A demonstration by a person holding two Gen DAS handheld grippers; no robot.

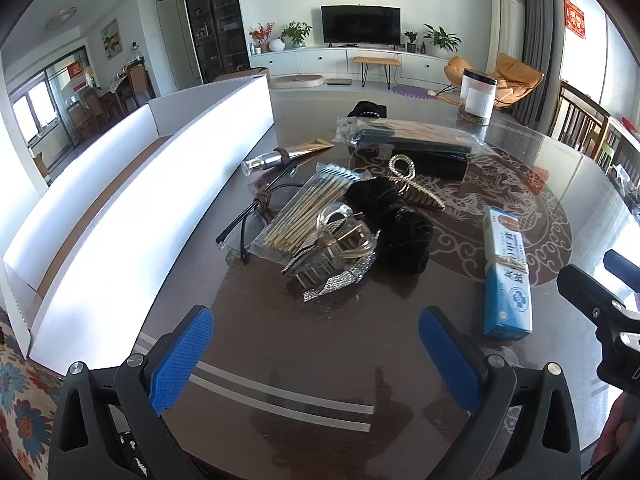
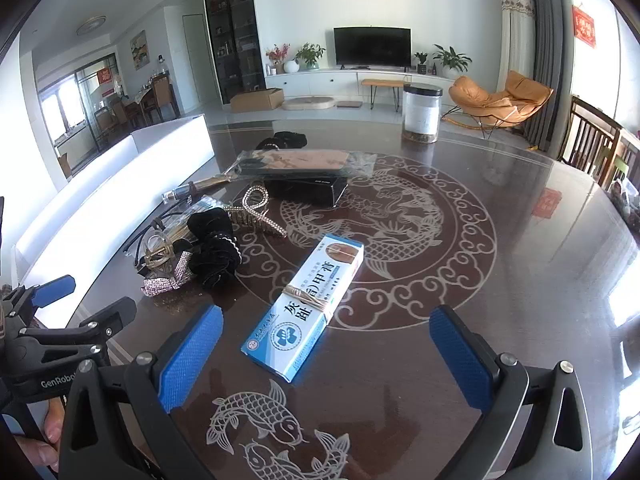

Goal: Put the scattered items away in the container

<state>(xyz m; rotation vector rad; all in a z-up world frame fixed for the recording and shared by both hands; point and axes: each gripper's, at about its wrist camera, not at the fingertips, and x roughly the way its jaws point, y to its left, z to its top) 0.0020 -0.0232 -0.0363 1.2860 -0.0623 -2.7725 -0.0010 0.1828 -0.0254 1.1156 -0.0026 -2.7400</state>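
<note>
A long white open box lies at the table's left; it also shows in the right wrist view. A pile lies beside it: clear hair claw, black scrunchie, packet of sticks, glasses, gold claw clip, black case. A blue-white medicine box lies apart, to the right. My left gripper is open and empty, short of the pile. My right gripper is open and empty, straddling the medicine box's near end.
A clear jar with a black lid stands at the far side of the dark round table. Wooden chairs stand to the right. A floral cloth lies at the near left.
</note>
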